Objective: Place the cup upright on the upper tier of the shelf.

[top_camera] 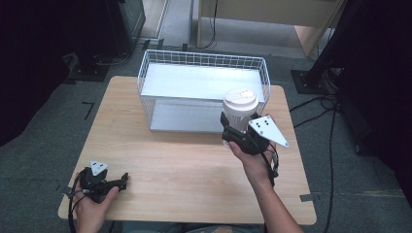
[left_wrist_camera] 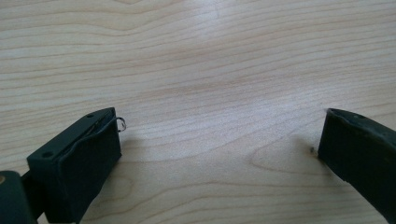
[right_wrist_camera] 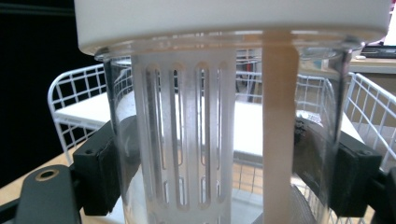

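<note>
A clear plastic bottle (top_camera: 237, 112) with a white lid and a slotted white insert is held upright by my right gripper (top_camera: 241, 132), which is shut on its body. It hangs at the front right corner of the white wire basket (top_camera: 160, 58). Seen from the right gripper view, the bottle (right_wrist_camera: 201, 140) stands between both black jaws, the basket (right_wrist_camera: 70, 93) behind it. My left gripper (top_camera: 121, 179) rests low at the table's front left, open. Its jaws spread wide over bare wood in the left gripper view, nothing between them (left_wrist_camera: 219, 144).
The light wooden table (top_camera: 184, 174) has bare room in front of the basket. A white shelf plate sits inside the basket. Cables run across the grey floor at the right, with dark stands around the table.
</note>
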